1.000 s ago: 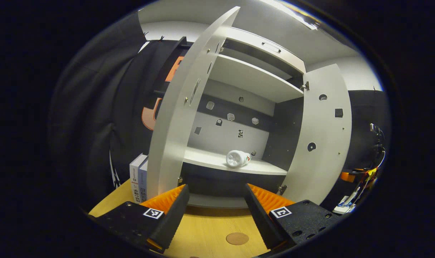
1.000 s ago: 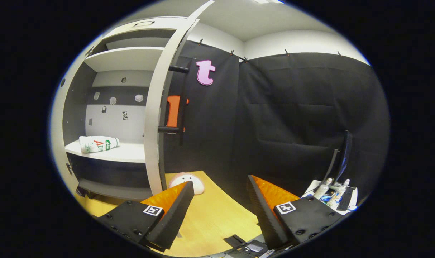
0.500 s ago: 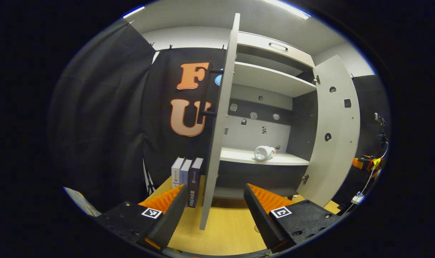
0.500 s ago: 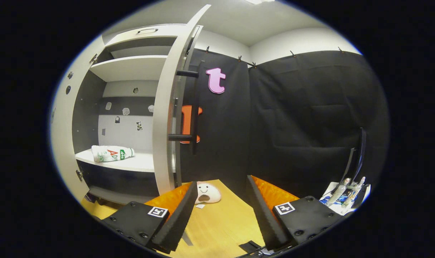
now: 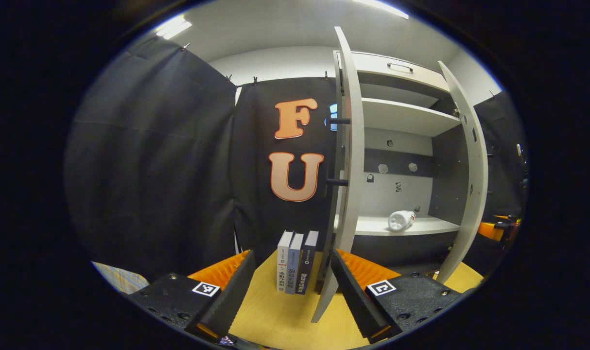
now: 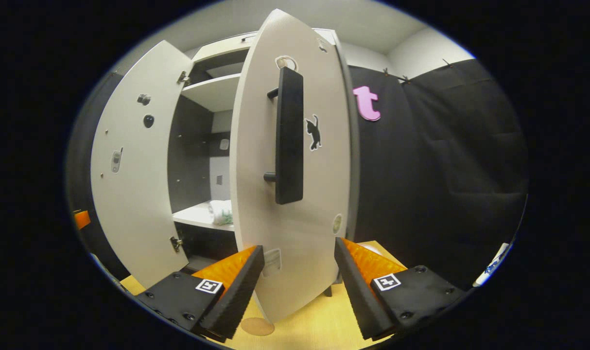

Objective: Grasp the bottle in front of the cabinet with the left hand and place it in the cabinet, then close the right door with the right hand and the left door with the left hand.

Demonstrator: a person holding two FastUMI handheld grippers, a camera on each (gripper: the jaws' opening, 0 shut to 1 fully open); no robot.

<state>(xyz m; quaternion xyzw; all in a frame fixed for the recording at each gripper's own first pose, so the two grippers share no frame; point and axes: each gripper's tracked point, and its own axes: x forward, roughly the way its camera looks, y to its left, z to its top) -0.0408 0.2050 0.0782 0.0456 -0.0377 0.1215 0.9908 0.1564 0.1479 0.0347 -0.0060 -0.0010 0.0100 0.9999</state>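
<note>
Two doors, both ajar, I log on the cabinet point(image 5: 402, 116): left door point(image 5: 349, 160), right door point(image 6: 295, 194). Bottle point(image 5: 401, 220) lies on its side on the shelf. My left gripper point(image 5: 292, 287) and right gripper point(image 6: 299, 284): fingers apart, holding nothing.

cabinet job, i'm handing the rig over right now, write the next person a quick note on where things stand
Left gripper: open, holding nothing, just outside the left door, which stands open, edge-on.
Right gripper: open, holding nothing, facing the outer face of the right door, below its black handle. That door is part-way swung, not shut.
Bottle: lying on its side on the cabinet shelf, apart from both grippers.
Done: bottle is in the cabinet.
Left: push the right door shut with the right gripper, then the left door with the left gripper.
</note>
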